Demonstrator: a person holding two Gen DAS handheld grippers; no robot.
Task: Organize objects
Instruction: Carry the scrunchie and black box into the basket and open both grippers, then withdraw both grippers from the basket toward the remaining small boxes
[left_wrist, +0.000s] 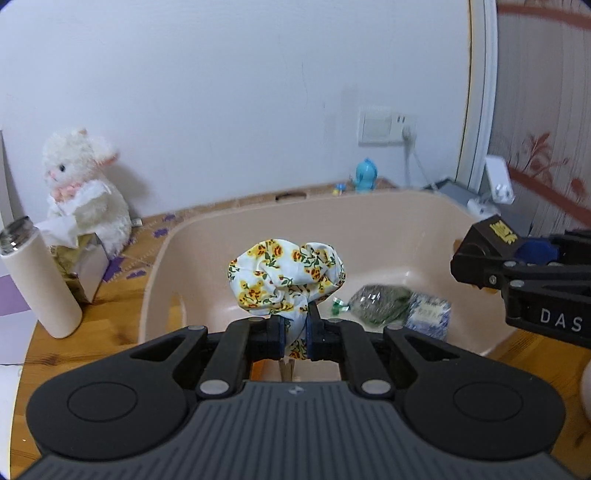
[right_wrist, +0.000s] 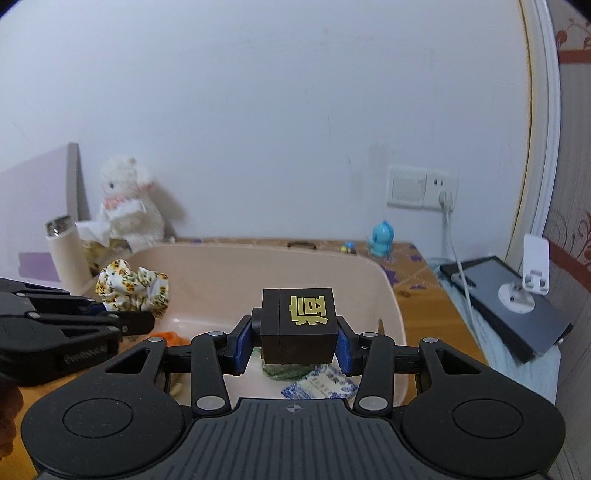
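My left gripper is shut on a white scrunchie with yellow flowers and holds it above the pink plastic basin. The scrunchie also shows in the right wrist view, at the left gripper's tip. My right gripper is shut on a black cube with a gold character, over the basin. The cube shows at the right of the left wrist view. In the basin lie a green packet and a blue-and-white packet.
The basin stands on a wooden table. A cream flask, a tissue box and a white plush toy stand at the left. A blue figurine is by the wall. A tablet with a white stand lies at the right.
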